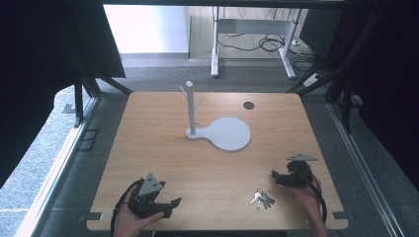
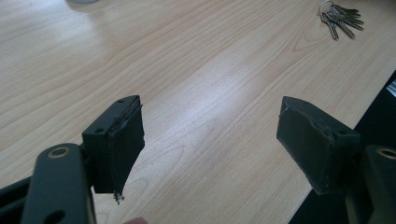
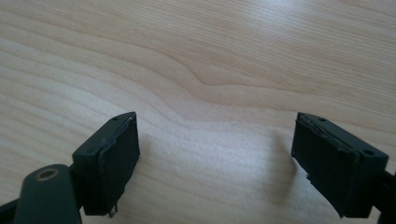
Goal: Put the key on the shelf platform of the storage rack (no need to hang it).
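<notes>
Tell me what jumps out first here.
A white stand with pegs and a round base rises mid-table. A bunch of keys lies near the front edge, between the left gripper and right gripper. Both grippers sit open and empty.

Your tabletop [image 1: 163, 163]: pale wood grain, nearly bare.

Near its far middle you have a white stand [image 1: 218, 132], its flat round base lying on the wood with an upright branched post at the base's left end. A small dark round hole [image 1: 248, 105] sits near the far right. A bunch of keys [image 1: 261, 198] lies flat near your edge, right of centre, well apart from the stand.
</notes>
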Tool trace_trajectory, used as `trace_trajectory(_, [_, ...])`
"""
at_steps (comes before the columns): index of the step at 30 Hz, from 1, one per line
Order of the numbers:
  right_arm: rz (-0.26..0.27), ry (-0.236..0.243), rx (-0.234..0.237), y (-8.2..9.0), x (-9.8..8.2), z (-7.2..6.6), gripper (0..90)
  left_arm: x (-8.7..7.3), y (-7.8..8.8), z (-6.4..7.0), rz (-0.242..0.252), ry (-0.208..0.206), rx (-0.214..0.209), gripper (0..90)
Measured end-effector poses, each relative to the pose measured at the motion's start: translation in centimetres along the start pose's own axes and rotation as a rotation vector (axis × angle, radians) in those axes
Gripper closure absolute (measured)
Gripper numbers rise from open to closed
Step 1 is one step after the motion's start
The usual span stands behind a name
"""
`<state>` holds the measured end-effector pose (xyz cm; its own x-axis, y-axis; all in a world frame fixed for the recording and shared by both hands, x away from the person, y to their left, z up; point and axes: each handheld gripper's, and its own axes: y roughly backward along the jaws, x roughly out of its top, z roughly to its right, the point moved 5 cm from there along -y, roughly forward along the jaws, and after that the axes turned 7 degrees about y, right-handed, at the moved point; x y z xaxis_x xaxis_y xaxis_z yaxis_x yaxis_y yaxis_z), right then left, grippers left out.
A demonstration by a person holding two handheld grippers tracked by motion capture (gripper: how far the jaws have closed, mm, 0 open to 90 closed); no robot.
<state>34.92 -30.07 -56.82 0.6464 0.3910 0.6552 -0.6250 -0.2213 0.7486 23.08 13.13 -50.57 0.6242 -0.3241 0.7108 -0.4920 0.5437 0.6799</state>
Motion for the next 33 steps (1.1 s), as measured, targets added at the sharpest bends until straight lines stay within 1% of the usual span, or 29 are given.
trace_trajectory(1, [0.007, 0.005, -0.001, 0.2, -0.1, 0.0, 17.4, 0.0, 0.1, 0.0, 0.002, -0.001, -0.001, 23.5])
trace_trajectory(4, [0.022, -0.001, 0.028, 0.6, -0.4, -0.1, 18.8, 0.0, 0.0, 0.1, 0.001, -0.001, -0.001, 23.5])
trace_trajectory(6, [0.018, 0.001, 0.04, 0.6, -0.7, -0.2, 19.0, -0.1, -0.1, 0.1, -0.003, 0.0, 0.001, 23.5])
trace_trajectory(9, [0.015, 0.005, 0.046, 0.8, -0.9, -0.2, 20.4, -0.1, -0.2, 0.1, -0.008, -0.006, -0.002, 23.4])
trace_trajectory(11, [0.025, 0.006, 0.062, 1.3, -0.8, -0.2, 22.7, -0.1, -0.2, 0.1, -0.008, -0.003, -0.004, 23.5])
trace_trajectory(13, [0.026, 0.008, 0.07, 1.4, -0.8, -0.2, 23.0, -0.1, -0.2, 0.1, -0.01, -0.005, -0.005, 23.4])
trace_trajectory(18, [0.037, 0.01, 0.088, 2.0, -1.0, 0.0, 25.3, -0.1, -0.1, 0.1, -0.006, 0.003, -0.004, 23.4])
trace_trajectory(21, [0.044, 0.019, 0.099, 2.4, -0.9, 0.1, 28.3, 0.0, 0.2, 0.0, -0.001, 0.002, -0.003, 23.4])
trace_trajectory(24, [0.052, 0.036, 0.103, 2.8, -0.8, 0.1, 29.2, 0.0, 0.5, -0.2, 0.007, 0.004, 0.003, 23.4])
trace_trajectory(26, [0.054, 0.044, 0.11, 3.2, -0.7, -0.1, 31.4, 0.0, 0.6, -0.2, 0.011, 0.012, 0.005, 23.4])
trace_trajectory(27, [0.054, 0.044, 0.11, 3.2, -0.7, -0.1, 32.8, 0.0, 0.6, -0.3, 0.01, 0.014, 0.006, 23.4])
trace_trajectory(29, [0.049, 0.05, 0.132, 3.3, -0.9, -0.2, 35.9, 0.0, 0.6, -0.4, 0.007, 0.013, 0.006, 23.4])
trace_trajectory(33, [0.021, 0.054, 0.167, 3.4, -1.2, -0.3, 41.3, 0.0, 0.6, -0.3, 0.002, 0.014, 0.003, 23.3])
